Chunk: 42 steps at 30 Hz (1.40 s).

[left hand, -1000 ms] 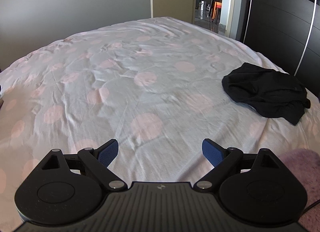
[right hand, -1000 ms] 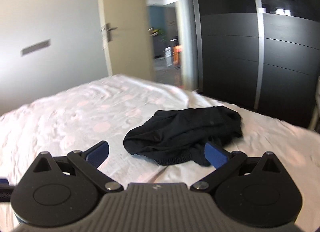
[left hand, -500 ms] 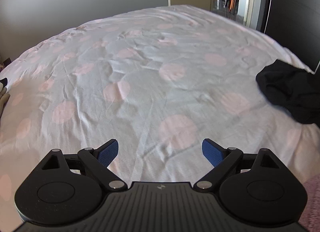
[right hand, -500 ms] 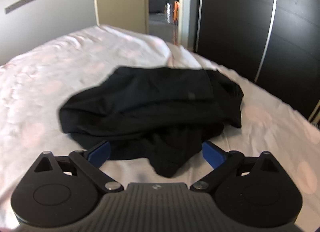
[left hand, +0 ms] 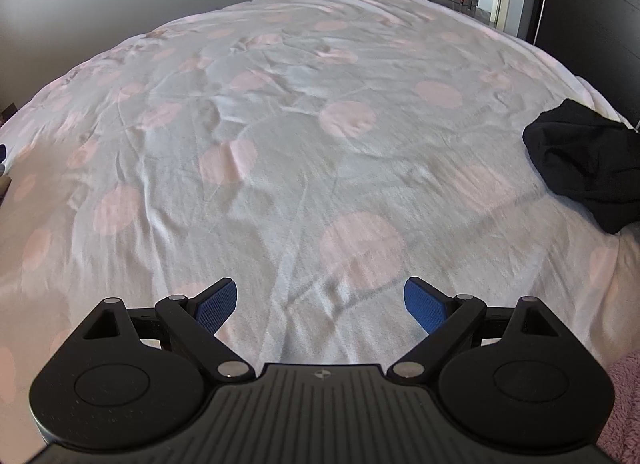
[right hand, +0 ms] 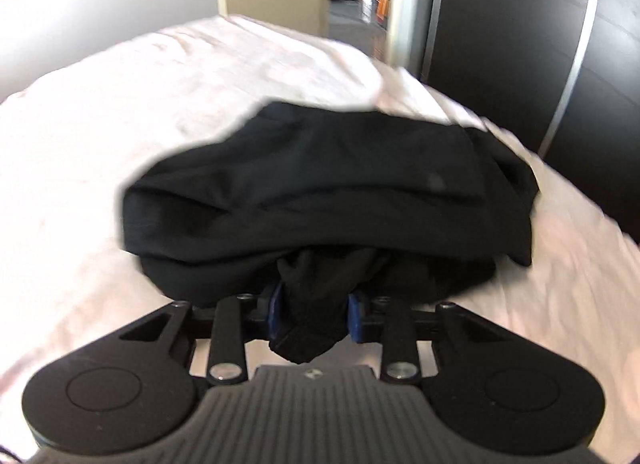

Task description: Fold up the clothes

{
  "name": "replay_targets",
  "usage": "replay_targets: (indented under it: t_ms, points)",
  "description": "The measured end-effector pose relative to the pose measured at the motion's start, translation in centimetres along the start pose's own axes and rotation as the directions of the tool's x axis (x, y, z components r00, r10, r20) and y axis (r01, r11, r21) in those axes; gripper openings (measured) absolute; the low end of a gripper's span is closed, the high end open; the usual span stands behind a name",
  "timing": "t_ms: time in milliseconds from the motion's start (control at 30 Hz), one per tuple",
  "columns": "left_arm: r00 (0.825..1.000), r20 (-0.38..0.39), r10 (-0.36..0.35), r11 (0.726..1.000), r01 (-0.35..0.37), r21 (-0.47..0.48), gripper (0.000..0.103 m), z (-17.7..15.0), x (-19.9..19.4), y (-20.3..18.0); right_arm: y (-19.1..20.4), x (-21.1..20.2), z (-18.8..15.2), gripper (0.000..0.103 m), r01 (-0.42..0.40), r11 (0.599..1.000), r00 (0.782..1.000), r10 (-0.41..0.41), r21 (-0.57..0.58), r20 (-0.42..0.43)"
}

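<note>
The big bed (left hand: 280,135) lies bare across your left view, the black clothes (right hand: 328,191) sit in a bunched, unfolded heap mid-frame in your right view — folding is left — your right gripper (right hand: 314,310) pinches a bit of them, your left gripper (left hand: 320,302) hangs spread wide, empty.
</note>
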State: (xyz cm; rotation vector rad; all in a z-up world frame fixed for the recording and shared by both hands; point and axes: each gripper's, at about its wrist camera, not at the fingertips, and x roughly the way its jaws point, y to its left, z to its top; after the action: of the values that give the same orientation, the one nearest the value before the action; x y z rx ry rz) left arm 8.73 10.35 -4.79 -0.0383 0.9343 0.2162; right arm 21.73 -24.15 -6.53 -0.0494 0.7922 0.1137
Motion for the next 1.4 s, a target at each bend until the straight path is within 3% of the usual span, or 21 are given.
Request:
replay_targets:
  t_ms: [133,233,267,300,533,800,833,933,1067,1133,1200,1233,1367,1400]
  points:
    - [0.999,0.033,0.013,1.0,-0.013,-0.022,0.092,-0.5,-2.1,1.5,4.0,-3.3,1.3,0.034,-0.101,0.994,0.993,0.103,-0.044,0.052]
    - [0.998,0.064,0.016,0.998,-0.012,-0.059,0.092,-1.1,-4.1,3.3,8.2,-6.2,2.3,0.032,-0.196,0.975,0.975,0.206,-0.107,0.087]
    - [0.997,0.076,0.016,0.997,-0.01,-0.071,0.092,-1.4,-4.9,4.0,9.7,-7.2,2.5,0.025,-0.235,0.964,0.964,0.247,-0.124,0.096]
    - [0.996,0.087,0.018,0.997,-0.011,-0.082,0.092,-1.6,-5.6,4.7,11.3,-8.2,2.7,0.008,-0.278,0.95,0.951,0.293,-0.138,0.099]
    - [0.983,0.168,0.08,0.983,-0.049,-0.179,0.092,-3.8,-11.1,10.4,21.9,-15.8,2.6,0.0,-0.483,0.828,0.844,0.527,-0.286,0.101]
    - [0.968,0.205,0.143,0.939,-0.067,-0.337,0.092,-6.9,-16.3,16.4,33.6,-24.7,1.8,0.001,-0.635,0.622,0.677,0.734,-0.458,0.058]
    - [0.968,0.203,0.145,0.936,-0.067,-0.347,0.092,-7.3,-16.6,16.8,34.5,-25.3,1.6,0.002,-0.643,0.607,0.668,0.743,-0.467,0.046]
    - [0.972,0.187,0.142,0.936,-0.071,-0.345,0.092,-8.3,-17.2,17.2,33.9,-23.8,0.7,0.005,-0.622,0.643,0.715,0.699,-0.446,0.012]
    - [0.978,0.156,0.138,0.952,-0.088,-0.293,0.092,-9.1,-16.7,16.5,31.3,-20.3,-0.1,0.01,-0.547,0.73,0.804,0.594,-0.409,-0.016]
    - [0.981,0.142,0.129,0.956,-0.085,-0.28,0.092,-9.4,-16.1,16.3,29.4,-18.6,-0.4,0.024,-0.492,0.778,0.849,0.527,-0.39,-0.02]
    - [0.985,0.126,0.116,0.957,-0.077,-0.281,0.092,-9.7,-15.6,16.2,27.4,-16.7,-0.4,0.048,-0.432,0.822,0.889,0.457,-0.371,-0.025]
    - [0.987,0.118,0.109,0.956,-0.072,-0.283,0.092,-9.9,-15.3,16.2,26.4,-15.7,-0.4,0.051,-0.406,0.839,0.905,0.424,-0.362,-0.033]
    - [0.992,0.085,0.098,0.957,-0.07,-0.282,0.092,-10.2,-13.7,16.0,23.8,-11.5,-0.4,0.092,-0.311,0.887,0.95,0.305,-0.343,-0.071]
    - [0.992,0.074,0.097,0.956,-0.072,-0.284,0.092,-10.2,-13.2,16.0,23.6,-10.4,-0.5,0.092,-0.297,0.89,0.954,0.286,-0.346,-0.086]
